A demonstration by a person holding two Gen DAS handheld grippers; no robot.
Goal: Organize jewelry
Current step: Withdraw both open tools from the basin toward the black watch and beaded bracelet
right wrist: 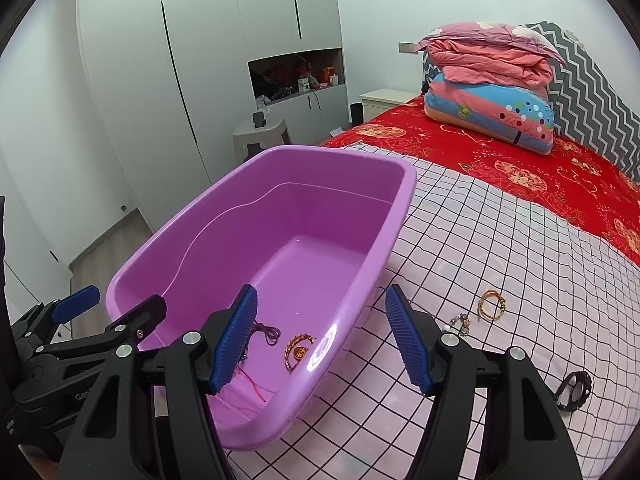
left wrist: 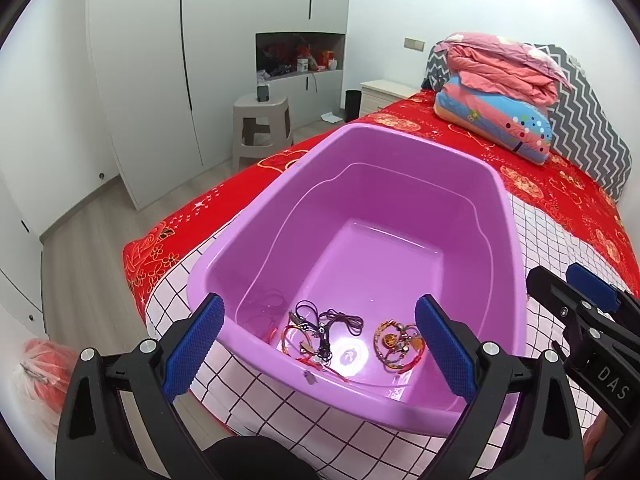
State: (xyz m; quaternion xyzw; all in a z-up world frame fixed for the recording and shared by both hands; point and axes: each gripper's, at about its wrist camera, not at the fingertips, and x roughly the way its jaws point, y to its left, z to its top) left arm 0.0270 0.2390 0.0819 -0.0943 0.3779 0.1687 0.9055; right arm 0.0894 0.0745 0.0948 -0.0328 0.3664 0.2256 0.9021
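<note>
Jewelry (left wrist: 348,338) lies tangled low in the left wrist frame, cords and beaded bracelets on the floor of a purple tub (left wrist: 508,264); the left gripper (left wrist: 320,344) gapes wide, empty. Right wrist view: the right gripper (right wrist: 322,340) stands wide astride the tub's rim, holding nothing; gold bracelet (right wrist: 491,305) on checked cloth (right wrist: 500,240), lower right.

Beyond my fingers stand white wardrobes (left wrist: 160,60) with a cluttered niche (left wrist: 300,54), a grey stool (left wrist: 260,128) on pale wood floor (left wrist: 88,240), and a red-sheeted bed (right wrist: 520,168) to their right.
</note>
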